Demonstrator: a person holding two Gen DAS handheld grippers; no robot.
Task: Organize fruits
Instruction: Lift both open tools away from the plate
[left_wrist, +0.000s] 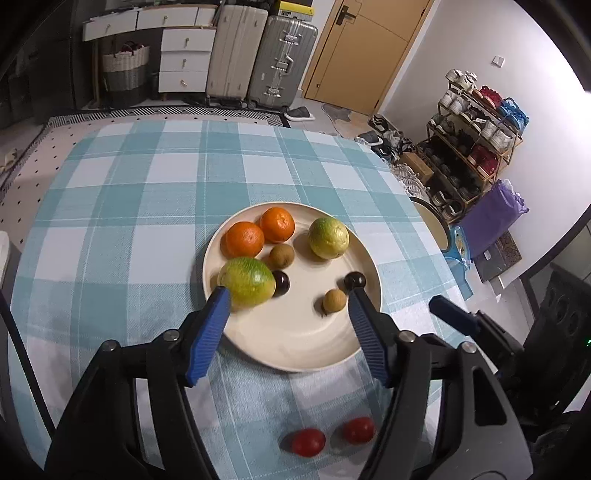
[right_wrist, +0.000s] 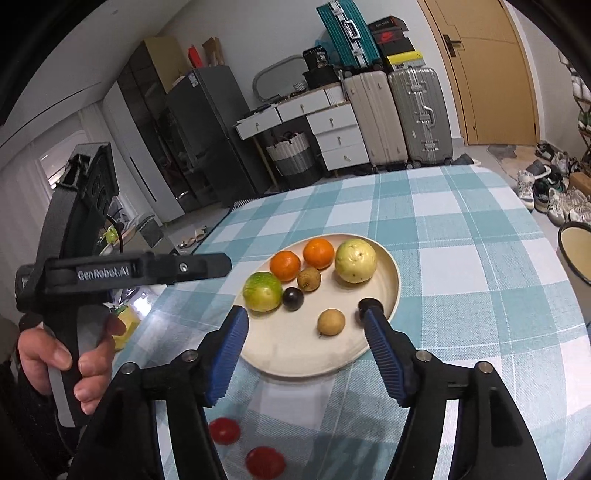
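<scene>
Hovering over the near rim of the plate (left_wrist: 295, 343), left gripper (left_wrist: 288, 291) and right gripper (right_wrist: 304, 314) both gaping, gripping nothing; two tomatoes (left_wrist: 308, 442) lying nearer on the counter (left_wrist: 122, 206).

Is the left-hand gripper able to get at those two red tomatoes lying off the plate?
Probably yes. Both red tomatoes lie on bare tablecloth just below the left gripper, whose jaws stand open and empty. Nothing lies between, and the plate sits farther off.

Your right finger tip (right_wrist: 371, 308) hides part of the dark fruit (right_wrist: 360, 315); near tomato (right_wrist: 265, 463) is blurred, pan (right_wrist: 565, 251) cut off right.
</scene>
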